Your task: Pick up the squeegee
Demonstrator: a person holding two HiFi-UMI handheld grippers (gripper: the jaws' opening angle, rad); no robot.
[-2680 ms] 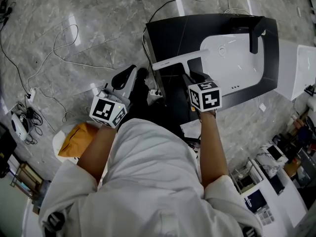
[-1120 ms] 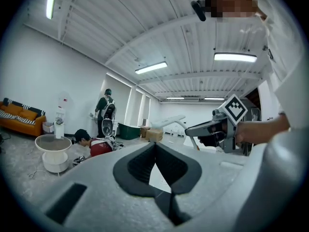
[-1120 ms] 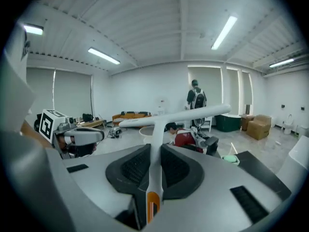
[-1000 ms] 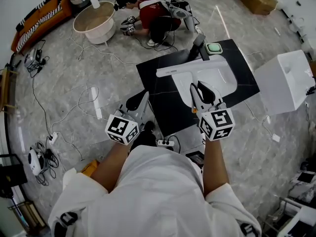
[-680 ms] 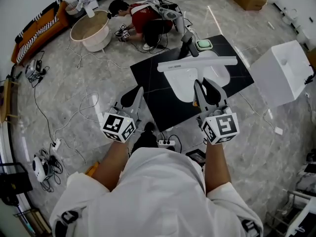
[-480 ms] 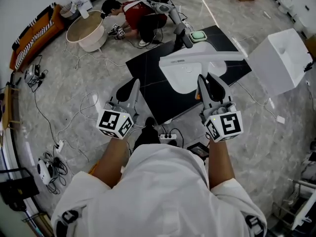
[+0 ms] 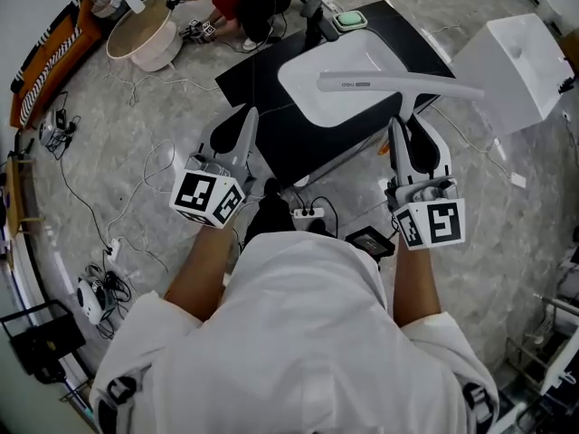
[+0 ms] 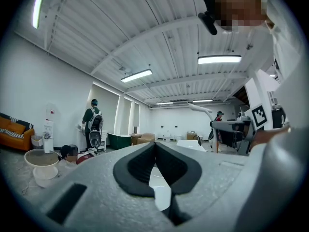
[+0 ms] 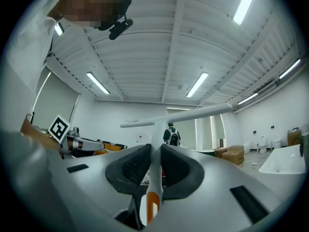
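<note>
**Head view.** The squeegee (image 7: 380, 81) is seen in the upper right of the frame, off the floor and over a white basin (image 7: 312, 98) that is set in a black surface (image 7: 289, 147). Its long blade is laid almost straight across the picture. Its handle runs down from the middle of the blade into the right hand-held gripper (image 7: 409, 125), whose jaws are closed on it. Handle and gripper lie in one line, so the blade stands crosswise at the far end and reaches well out to both sides. The left hand-held gripper (image 7: 242, 120) is found at centre left, well apart from the squeegee, and nothing is carried in it.

**Left gripper view.** The left hand-held gripper (image 8: 154, 146) is shown with its pads brought together and nothing between them. The room is looked at level.

**Right gripper view.** The right hand-held gripper (image 9: 155, 151) is shown clamped narrowly on the pale handle, an orange patch being visible low between the pads. The squeegee (image 9: 193, 113) rises from the jaws to its blade, which is stretched across the middle of the frame, tilted up to the right.

The pick-up is judged done, by the right hand alone. Any next move is judged to turn on room being kept for both blade ends.
</note>
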